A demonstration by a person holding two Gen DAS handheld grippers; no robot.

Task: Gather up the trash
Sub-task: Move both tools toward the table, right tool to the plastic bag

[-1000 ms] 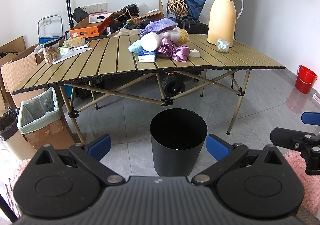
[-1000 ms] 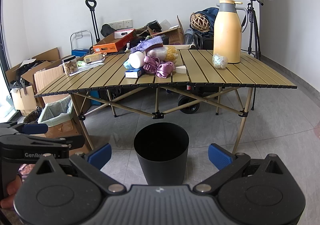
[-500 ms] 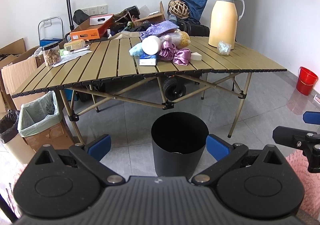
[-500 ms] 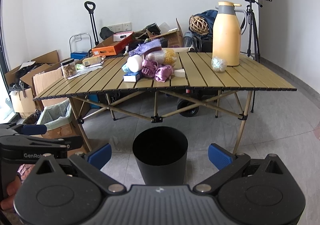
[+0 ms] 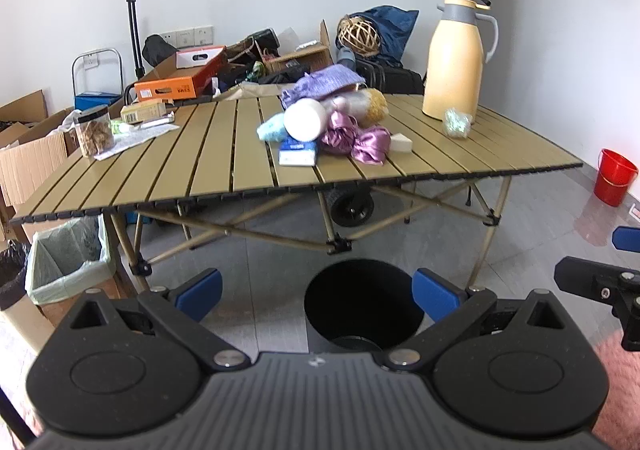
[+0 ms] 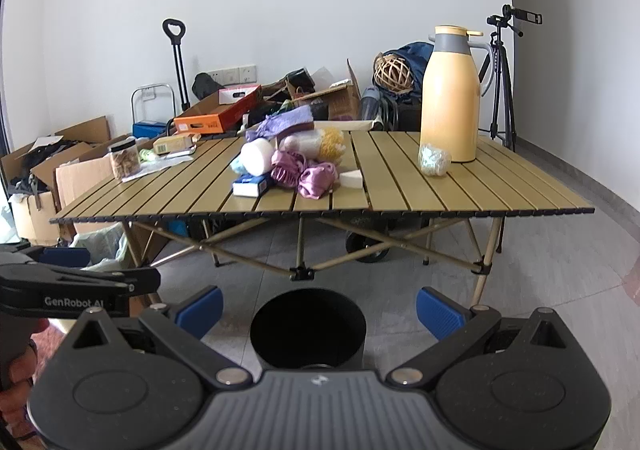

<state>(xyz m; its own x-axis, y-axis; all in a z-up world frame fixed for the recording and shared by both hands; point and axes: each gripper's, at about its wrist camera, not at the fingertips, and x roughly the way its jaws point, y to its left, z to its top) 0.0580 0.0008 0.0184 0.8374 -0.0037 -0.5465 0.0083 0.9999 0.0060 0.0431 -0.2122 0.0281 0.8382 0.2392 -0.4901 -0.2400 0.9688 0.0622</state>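
Observation:
A black round bin (image 5: pixel 362 302) (image 6: pixel 307 328) stands on the floor in front of a slatted folding table (image 5: pixel 208 166) (image 6: pixel 440 190). On the table lies a heap: a white roll (image 5: pixel 305 119) (image 6: pixel 257 157), purple satin cloth (image 5: pixel 360 138) (image 6: pixel 310 176), a blue-white packet (image 5: pixel 298 154) (image 6: pixel 250 186), a white wedge (image 5: pixel 401 143) (image 6: pixel 352 179). A crumpled clear wrapper (image 5: pixel 457 123) (image 6: pixel 433 162) sits by the yellow jug (image 5: pixel 456 62) (image 6: pixel 450 98). My left gripper (image 5: pixel 318 292) and right gripper (image 6: pixel 319 310) both hang open and hold nothing, low and short of the bin.
A jar of snacks (image 5: pixel 94 131) and papers sit at the table's left end. Lined cardboard boxes (image 5: pixel 68 262) stand under that corner. A red bucket (image 5: pixel 614 176) is on the floor at right, a tripod (image 6: pixel 502 78) behind the table. Boxes and bags crowd the back wall.
Both cameras have dropped lower and tilted up slightly: the table sits higher in view and the bin has slid towards the bottom edge. Both grippers stay open.

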